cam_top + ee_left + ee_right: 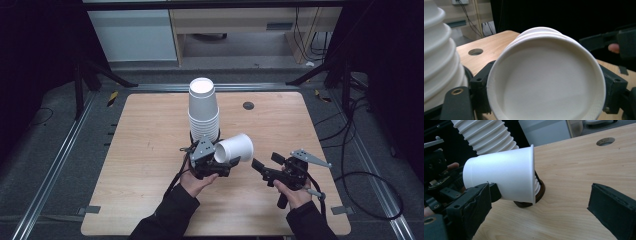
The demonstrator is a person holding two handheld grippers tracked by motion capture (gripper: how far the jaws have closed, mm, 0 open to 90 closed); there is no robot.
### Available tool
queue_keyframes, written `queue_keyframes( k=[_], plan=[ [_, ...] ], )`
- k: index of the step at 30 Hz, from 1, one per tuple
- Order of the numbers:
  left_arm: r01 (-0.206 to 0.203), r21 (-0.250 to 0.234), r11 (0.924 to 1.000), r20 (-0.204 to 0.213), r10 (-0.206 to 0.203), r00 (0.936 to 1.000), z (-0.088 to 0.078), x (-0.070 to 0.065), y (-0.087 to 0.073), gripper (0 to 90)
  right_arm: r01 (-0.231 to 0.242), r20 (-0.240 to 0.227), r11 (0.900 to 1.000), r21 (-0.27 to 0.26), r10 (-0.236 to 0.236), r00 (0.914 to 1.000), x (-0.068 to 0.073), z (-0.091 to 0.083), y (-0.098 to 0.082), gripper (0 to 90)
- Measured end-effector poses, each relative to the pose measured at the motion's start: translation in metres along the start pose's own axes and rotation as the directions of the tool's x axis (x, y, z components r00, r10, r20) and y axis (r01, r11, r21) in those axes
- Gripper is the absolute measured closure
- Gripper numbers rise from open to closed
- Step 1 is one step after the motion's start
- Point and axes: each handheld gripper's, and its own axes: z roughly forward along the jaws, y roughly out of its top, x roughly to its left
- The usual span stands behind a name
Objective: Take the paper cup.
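A tall stack of upturned white paper cups (203, 107) stands on a dark round base (539, 195) at the middle of the wooden table (150, 150). My left gripper (226, 158) is shut on a single white cup (235, 147) lying sideways, its wide mouth pointing right. In the left gripper view the cup's bottom (546, 82) faces the camera between the two jaws, with the stack (439, 57) at the left. My right gripper (267, 161) is open just right of the cup. Its fingers (477, 205) spread wide, and the cup (501, 176) sits ahead of them, apart.
A round cable hole (248, 105) sits in the table behind the stack. Metal rails (55, 165) run along both sides of the table, and cables (365, 175) lie on the floor to the right. Cabinets (132, 32) stand at the back.
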Motion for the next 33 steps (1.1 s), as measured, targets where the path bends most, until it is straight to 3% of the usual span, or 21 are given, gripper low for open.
queue_keyframes(
  k=[7, 10, 20, 26, 27, 28, 29, 33],
  plan=[
    [-0.009, -0.029, 0.9995, -0.019, 0.009, 0.9998, 0.005, -0.005, 0.0, 18.6, -0.046, -0.022, 0.999, -0.015, 0.046, 0.9987, 0.006, 0.005, 0.0, 3.8],
    [-0.009, -0.033, 0.9994, -0.024, 0.008, 0.9997, 0.006, -0.006, -0.001, 18.6, -0.098, -0.039, 0.995, -0.022, 0.097, 0.9945, 0.007, 0.009, 0.0, 3.1],
    [-0.004, -0.033, 0.9995, -0.045, 0.002, 0.999, 0.008, -0.007, -0.007, 18.5, -0.141, -0.032, 0.988, -0.056, 0.14, 0.9897, 0.005, 0.012, -0.001, 4.3],
    [0.004, -0.028, 0.9996, -0.055, -0.006, 0.9984, 0.011, -0.007, -0.009, 18.5, -0.257, -0.048, 0.965, -0.056, 0.255, 0.9658, 0.0, 0.016, -0.004, 5.3],
    [0.004, -0.028, 0.9996, -0.055, -0.006, 0.9984, 0.011, -0.007, -0.009, 18.5, -0.257, -0.048, 0.965, -0.056, 0.255, 0.9658, 0.0, 0.016, -0.004, 5.3],
    [0.008, -0.033, 0.9994, -0.058, -0.01, 0.9983, 0.012, -0.008, -0.009, 18.5, -0.292, -0.055, 0.955, -0.051, 0.29, 0.9556, -0.001, 0.018, -0.006, 5.6],
    [0.008, -0.033, 0.9994, -0.058, -0.01, 0.9983, 0.012, -0.008, -0.009, 18.5, -0.292, -0.055, 0.955, -0.051, 0.29, 0.9556, -0.001, 0.018, -0.006, 5.6],
    [0.012, -0.054, 0.9985, -0.058, -0.015, 0.9982, 0.014, -0.009, -0.009, 18.5, -0.351, -0.074, 0.935, -0.048, 0.347, 0.935, -0.002, 0.022, -0.009, 5.7]
  ],
)
